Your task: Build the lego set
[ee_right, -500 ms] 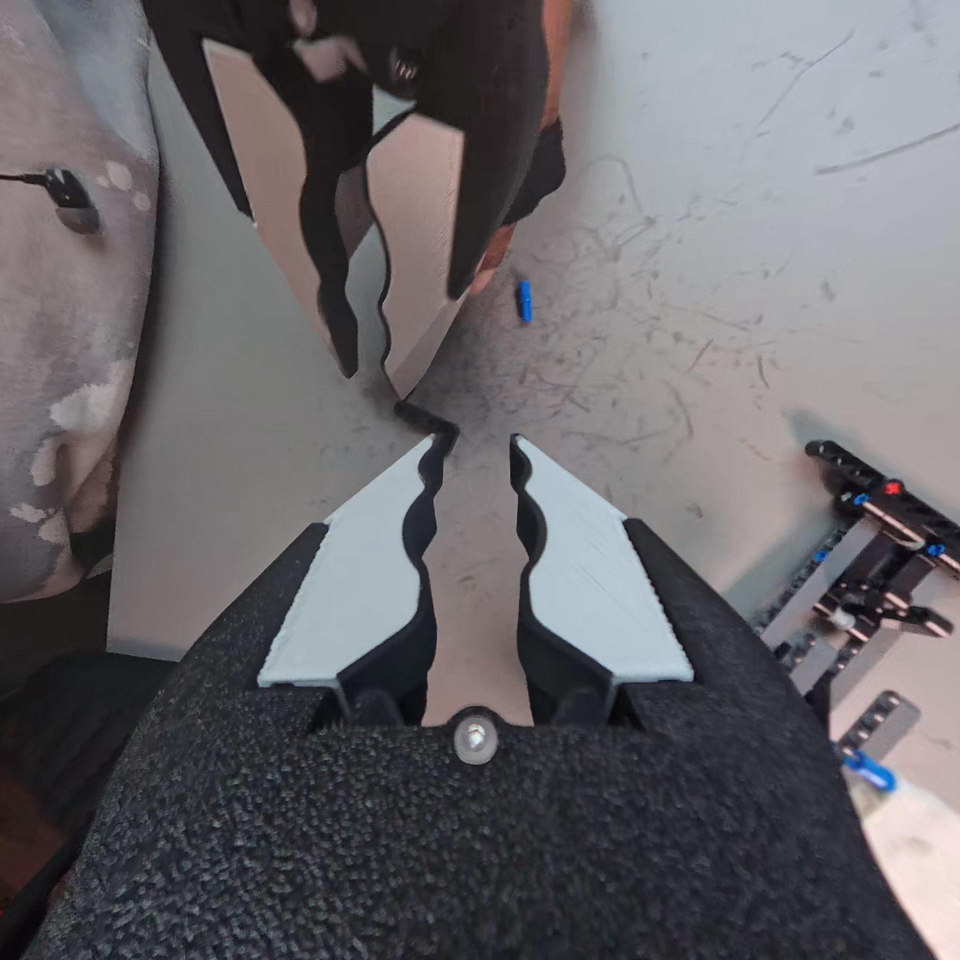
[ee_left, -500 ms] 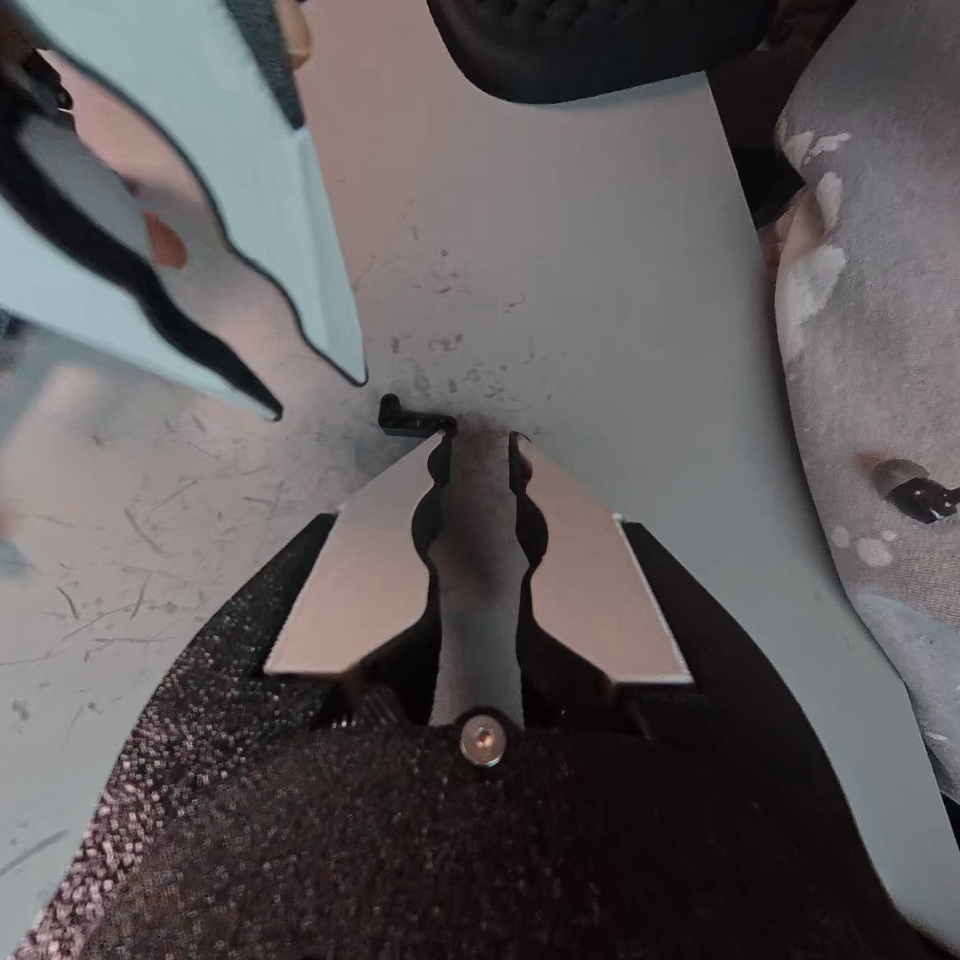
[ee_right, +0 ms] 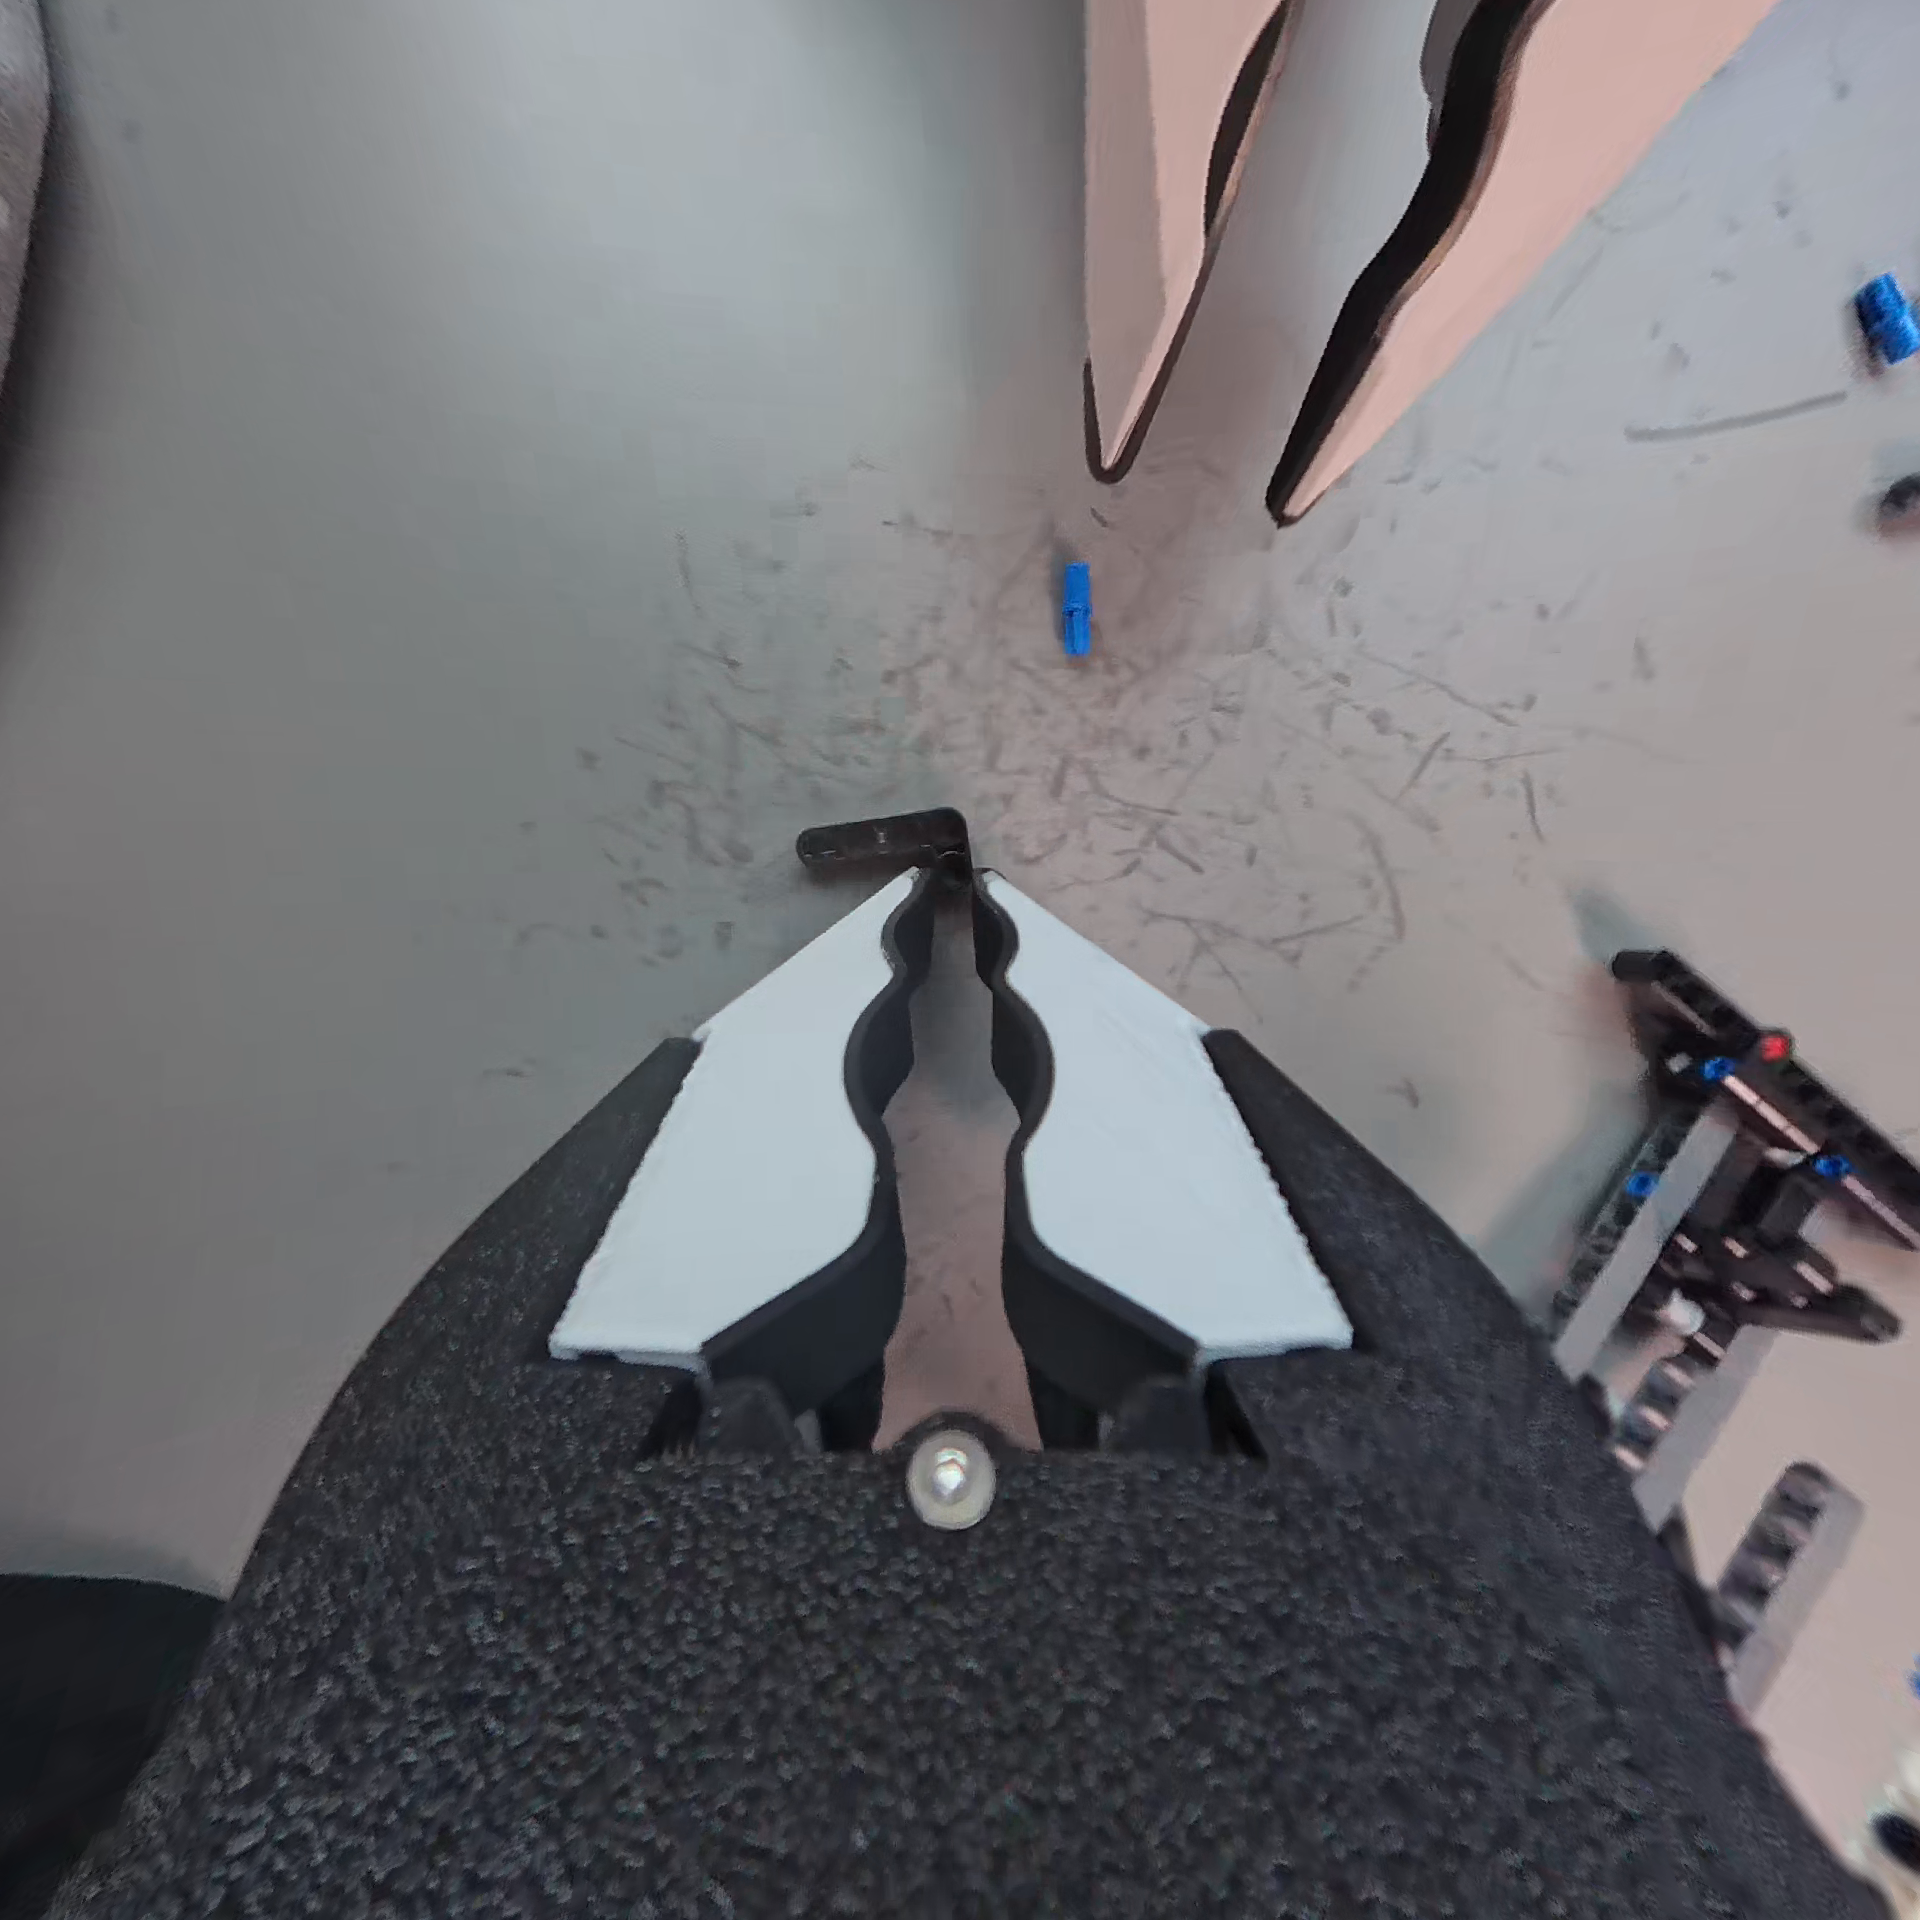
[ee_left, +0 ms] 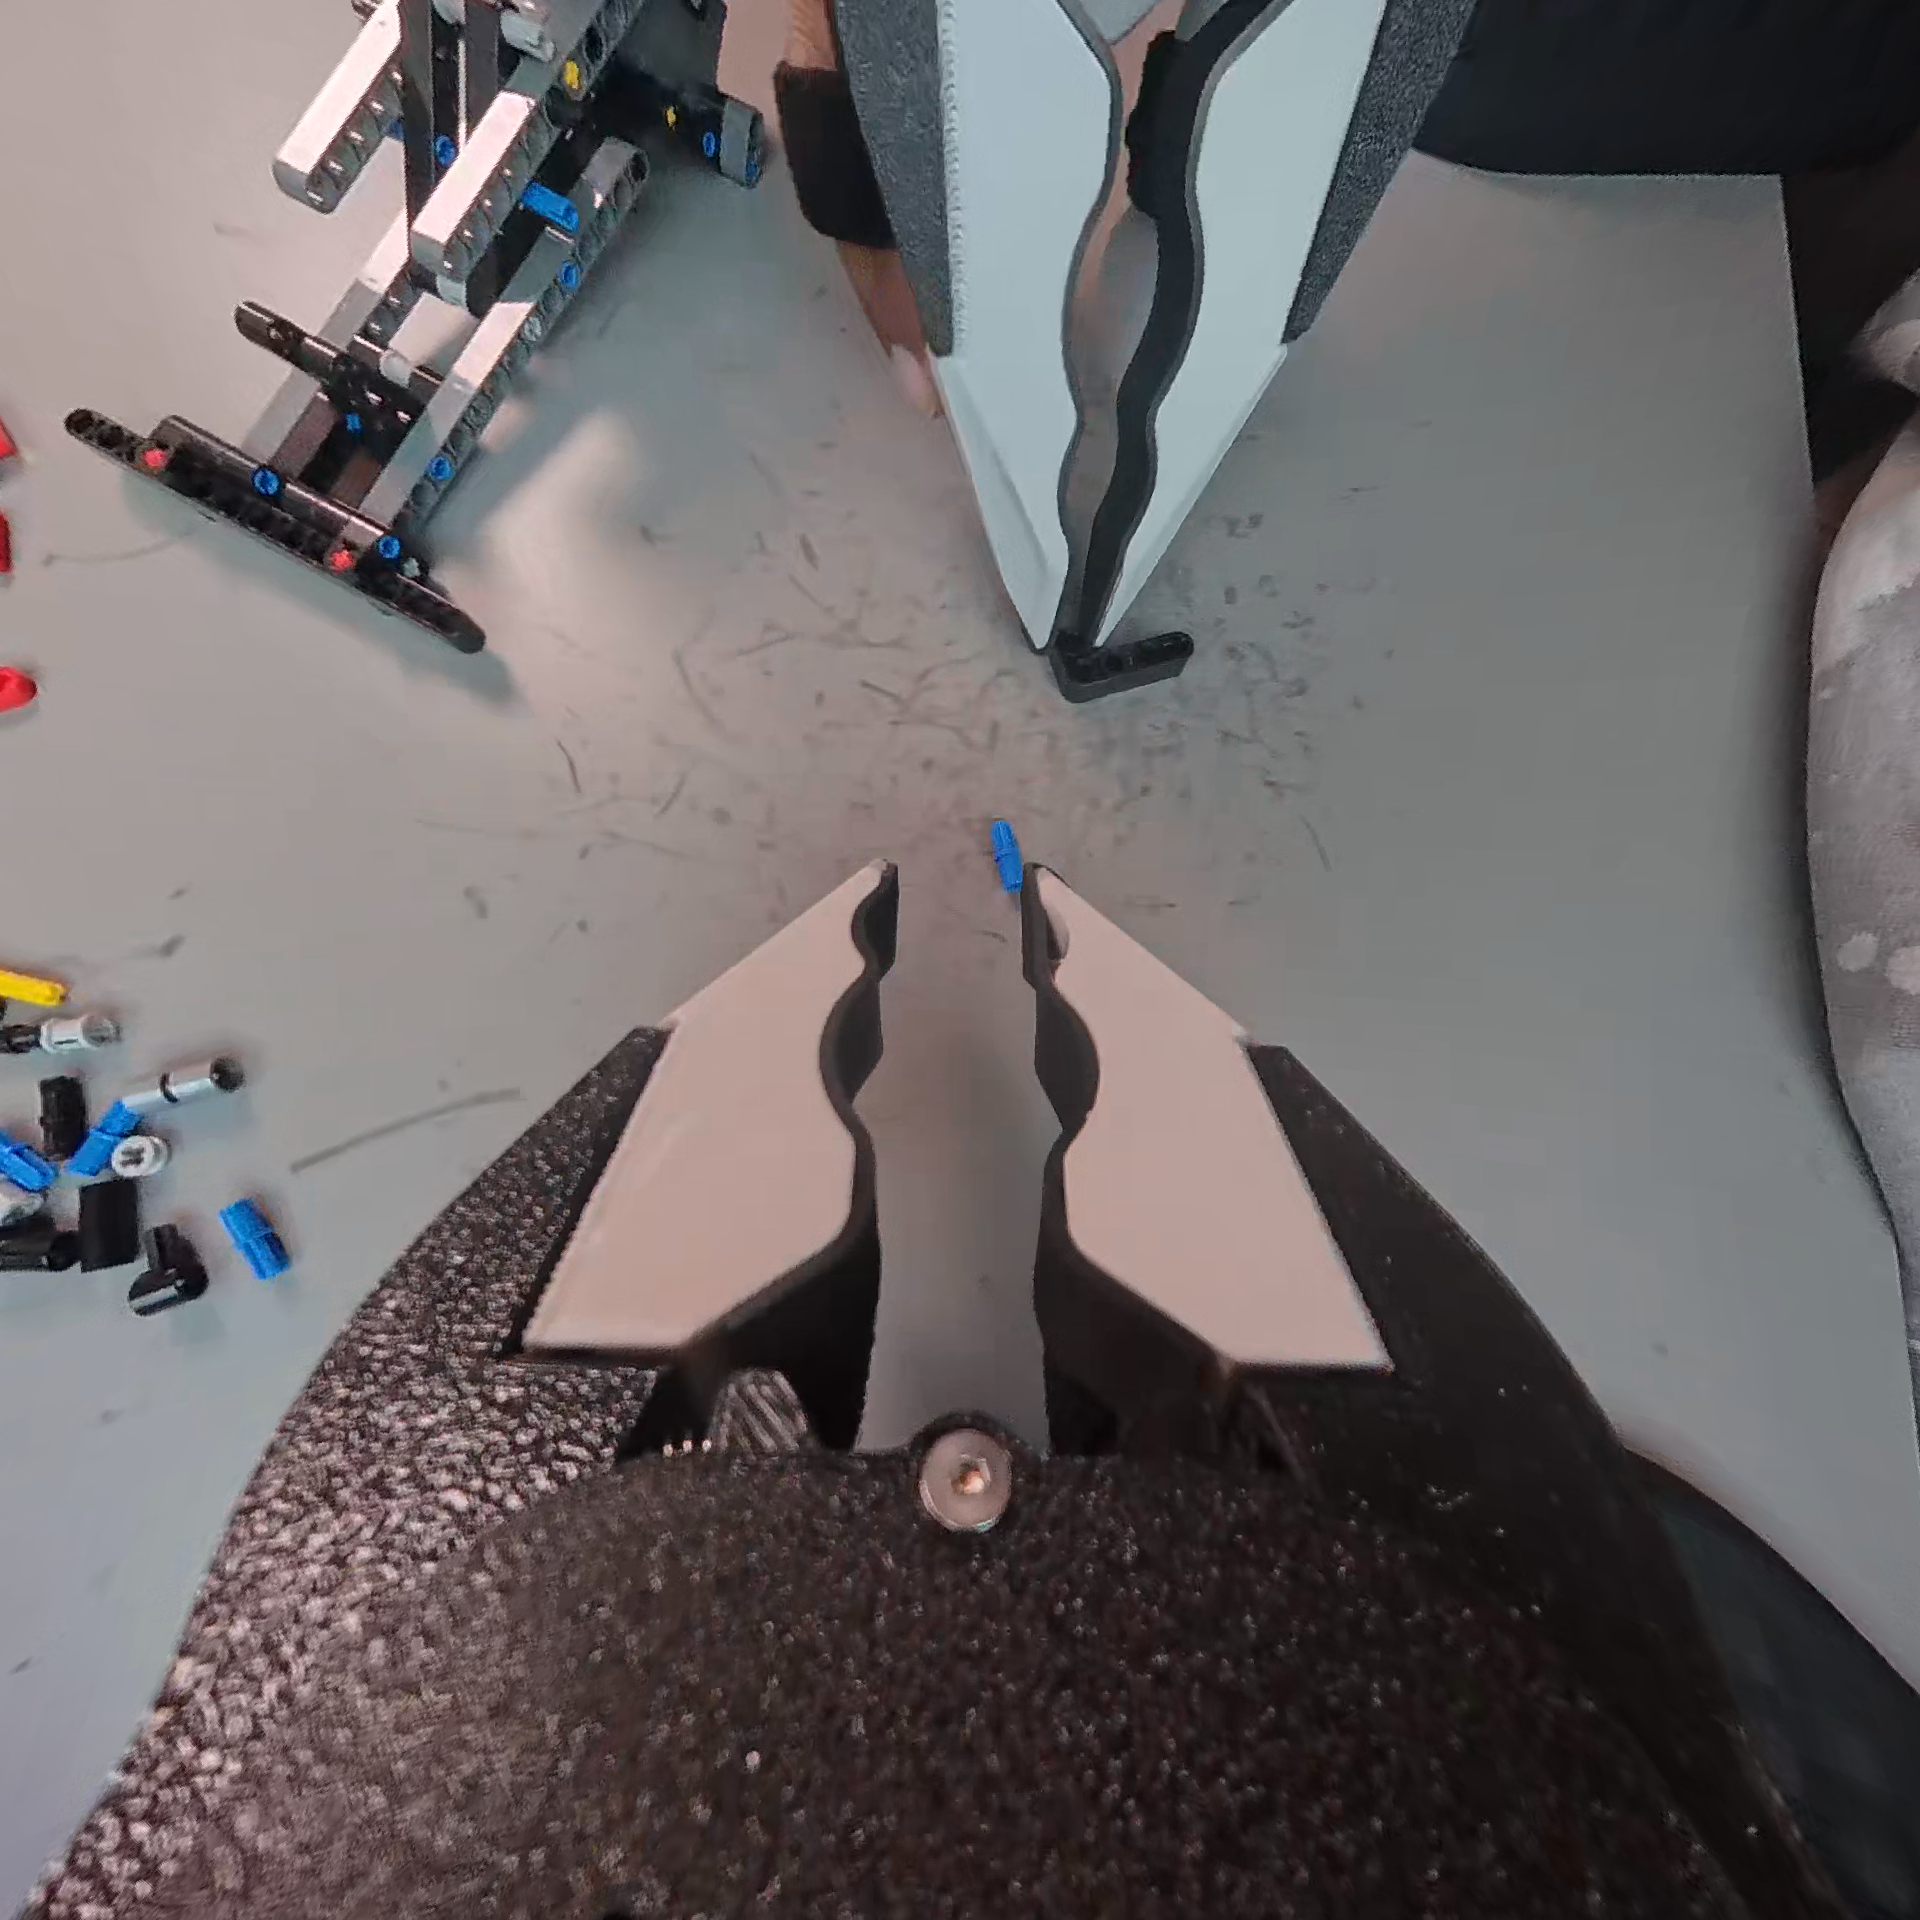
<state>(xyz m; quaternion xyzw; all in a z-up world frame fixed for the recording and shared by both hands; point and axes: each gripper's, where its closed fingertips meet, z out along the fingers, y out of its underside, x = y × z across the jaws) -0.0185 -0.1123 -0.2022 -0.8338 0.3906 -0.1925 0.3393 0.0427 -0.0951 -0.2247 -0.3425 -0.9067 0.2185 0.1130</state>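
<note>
The grey, scratched table (ee_left: 312,831) carried everything. Largest on it was the half-built frame (ee_left: 416,260) of grey and black beams with blue and red pins, standing toward the far left corner in my left wrist view and by the right edge in the right wrist view. Next came my right claw (ee_right: 948,878), its tips pinched nearly together on the short arm of a small black L-shaped piece (ee_right: 883,836), whose longer arm lay flat on the table, well inside its near edge. My left claw (ee_left: 958,883) hung with its jaws parted and nothing between them, tips just beside a little blue pin (ee_left: 1004,854) that lay loose in the scuffed middle of the table, apart from the black piece. A scatter of small loose parts (ee_left: 114,1153), blue, black, grey, yellow and red, lay along the left edge.
</note>
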